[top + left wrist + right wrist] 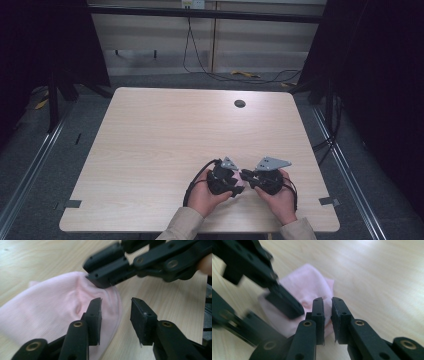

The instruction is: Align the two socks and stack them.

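I held my left gripper (116, 312) wide open and empty over the pink cloth (50, 312) at the table's (165, 130) near edge, and my right gripper (327, 310) nearly closed — whether it pinched cloth I could not tell — so a slow, low bite looked best.

Pink cloth (312, 287) beneath right hand-held gripper (327, 320)

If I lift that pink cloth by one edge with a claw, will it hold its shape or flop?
Likely floppy: the thin pink ribbed knit cloth lies flat on the light wooden table with soft puckers near its middle. Probably light, so it may slide when pushed. The left claw is open, straddling its edge; the right claw looks almost closed.
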The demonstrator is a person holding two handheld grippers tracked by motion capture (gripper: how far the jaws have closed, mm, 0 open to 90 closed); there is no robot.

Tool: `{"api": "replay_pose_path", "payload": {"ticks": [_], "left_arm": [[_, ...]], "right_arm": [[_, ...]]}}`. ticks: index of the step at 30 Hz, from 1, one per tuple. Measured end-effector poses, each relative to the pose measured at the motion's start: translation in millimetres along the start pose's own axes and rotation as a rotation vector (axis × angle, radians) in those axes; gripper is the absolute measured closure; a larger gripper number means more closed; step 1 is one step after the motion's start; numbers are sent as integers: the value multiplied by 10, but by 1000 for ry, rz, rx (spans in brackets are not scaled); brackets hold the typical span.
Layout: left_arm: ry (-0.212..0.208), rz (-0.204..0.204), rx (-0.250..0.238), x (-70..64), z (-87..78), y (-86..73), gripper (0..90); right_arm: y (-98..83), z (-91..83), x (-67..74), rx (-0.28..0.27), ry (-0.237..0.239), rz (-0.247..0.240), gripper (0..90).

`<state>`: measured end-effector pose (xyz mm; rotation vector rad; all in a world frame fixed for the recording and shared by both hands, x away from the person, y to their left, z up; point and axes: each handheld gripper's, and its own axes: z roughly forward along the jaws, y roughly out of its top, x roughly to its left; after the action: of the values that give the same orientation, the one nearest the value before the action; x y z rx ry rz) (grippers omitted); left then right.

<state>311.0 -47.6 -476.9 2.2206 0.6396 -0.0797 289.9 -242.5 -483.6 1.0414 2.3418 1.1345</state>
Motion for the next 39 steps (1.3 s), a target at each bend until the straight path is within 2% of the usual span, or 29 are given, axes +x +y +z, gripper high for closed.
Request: {"api": "replay_pose_path", "payload": {"ticks": [2, 6, 8, 9, 10, 12, 16, 19, 22, 25, 27, 29, 34, 39], "left_arm": [[13, -14, -32, 35, -94, -4, 617], [108, -32, -67, 161, -218, 28, 716], [135, -4, -54, 171, -153, 65, 742], [140, 25, -26, 156, -73, 83, 742], [136, 39, 0, 136, 1, 87, 741], [137, 62, 20, 100, 118, 72, 727], [168, 111, 5, 62, 186, 31, 683], [199, 143, 5, 28, 198, 29, 604], [185, 136, -8, 22, 209, 28, 483], [151, 125, -23, 18, 215, 16, 377], [138, 122, -30, 27, 208, 9, 343], [122, 87, -41, 53, 171, 8, 316], [147, 59, -74, 151, -51, 19, 245], [189, 23, -101, 272, -275, 17, 236]], "right_arm": [[-38, 32, -13, 28, -9, 0, 822], [-70, 37, -27, 50, -17, 7, 825], [-75, 46, -21, 57, -20, 0, 825], [-78, 50, -17, 58, -20, 1, 825], [-81, 51, -19, 57, -21, 1, 824], [-87, 41, -21, 57, -22, 12, 815], [-110, -41, -74, 28, -52, 26, 773], [-130, -132, -141, 6, -87, 49, 734], [-158, -188, -206, -11, -106, 76, 709], [-168, -204, -222, -22, -113, 77, 646], [-169, -199, -220, -23, -113, 76, 607], [-169, -190, -216, -24, -114, 75, 568], [-176, -186, -231, -29, -114, 76, 475], [-182, -188, -249, -31, -116, 90, 415]]}}
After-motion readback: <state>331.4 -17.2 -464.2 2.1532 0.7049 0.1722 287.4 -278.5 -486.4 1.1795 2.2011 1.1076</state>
